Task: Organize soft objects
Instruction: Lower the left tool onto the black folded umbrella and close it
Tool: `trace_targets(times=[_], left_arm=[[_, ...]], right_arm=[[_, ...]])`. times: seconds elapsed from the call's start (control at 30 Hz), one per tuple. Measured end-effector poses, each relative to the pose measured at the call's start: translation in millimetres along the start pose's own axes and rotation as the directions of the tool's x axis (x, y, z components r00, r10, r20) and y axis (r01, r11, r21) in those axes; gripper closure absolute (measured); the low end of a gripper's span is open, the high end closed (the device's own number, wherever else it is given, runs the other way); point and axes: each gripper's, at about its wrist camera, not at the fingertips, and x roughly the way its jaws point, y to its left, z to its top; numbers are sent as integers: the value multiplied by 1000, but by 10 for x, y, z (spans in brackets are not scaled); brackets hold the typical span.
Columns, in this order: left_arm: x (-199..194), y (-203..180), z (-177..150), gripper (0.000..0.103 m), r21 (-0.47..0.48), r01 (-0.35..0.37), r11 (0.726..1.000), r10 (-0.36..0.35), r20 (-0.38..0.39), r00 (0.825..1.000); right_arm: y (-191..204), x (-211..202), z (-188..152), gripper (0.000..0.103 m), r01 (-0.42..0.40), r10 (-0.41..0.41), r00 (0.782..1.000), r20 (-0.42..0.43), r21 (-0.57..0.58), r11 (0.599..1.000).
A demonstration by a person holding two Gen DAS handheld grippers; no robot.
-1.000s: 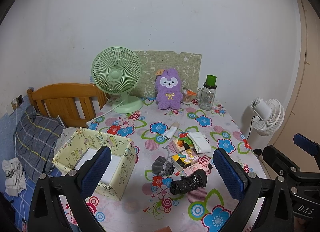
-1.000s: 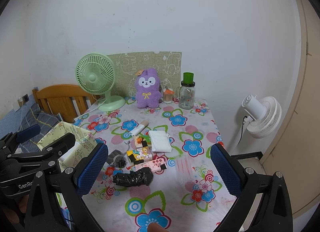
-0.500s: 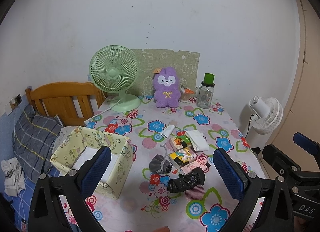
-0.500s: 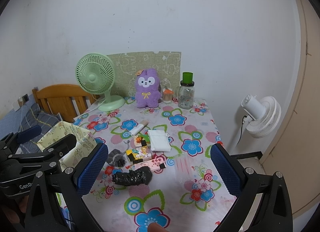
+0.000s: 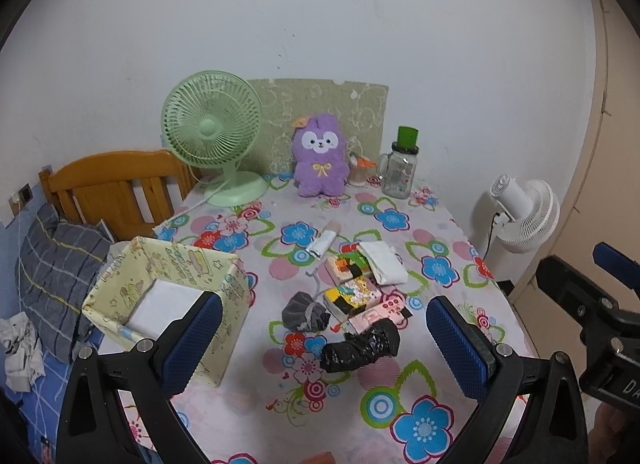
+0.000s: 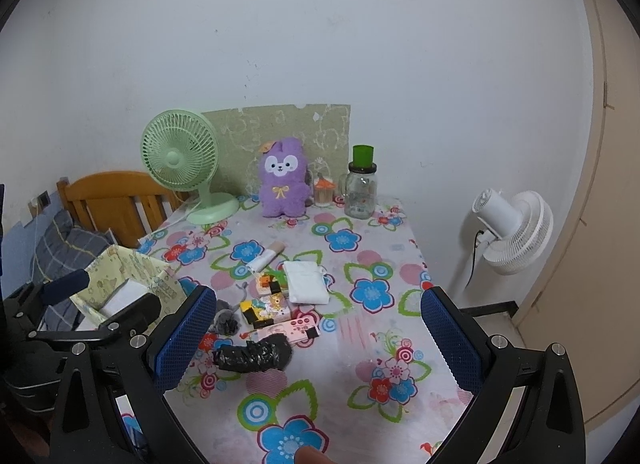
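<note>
Hovering above the near edge of the floral table [image 5: 400, 412], the left gripper [image 5: 320, 340] and right gripper [image 6: 318, 334] both stand wide open, holding nothing. Nothing appears packed yet, so this reads as the approach step. The soft things sit in a cluster at frame centre: a black crumpled bundle [image 5: 360, 348], a grey pouch [image 5: 305, 312], a white pouch [image 5: 382, 266] (mixed with small colourful boxes [image 5: 352, 296]). The yellow box [image 5: 132, 288] waits at lower left, open. Next, one gripper should descend over the black bundle, nearest, and close gently across its middle.
</note>
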Motion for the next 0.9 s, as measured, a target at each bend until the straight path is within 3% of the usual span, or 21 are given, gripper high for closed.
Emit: trace_targets(times=[0.33, 0.9], left_arm=[[190, -189, -72, 0, 53, 11, 999, -10, -34, 999], [1000, -340, -256, 0, 91, 44, 995, -25, -206, 978]], right_arm=[[61, 182, -82, 0, -14, 13, 999, -35, -12, 1000], [-62, 917, -362, 0, -19, 27, 982, -190, 43, 999]])
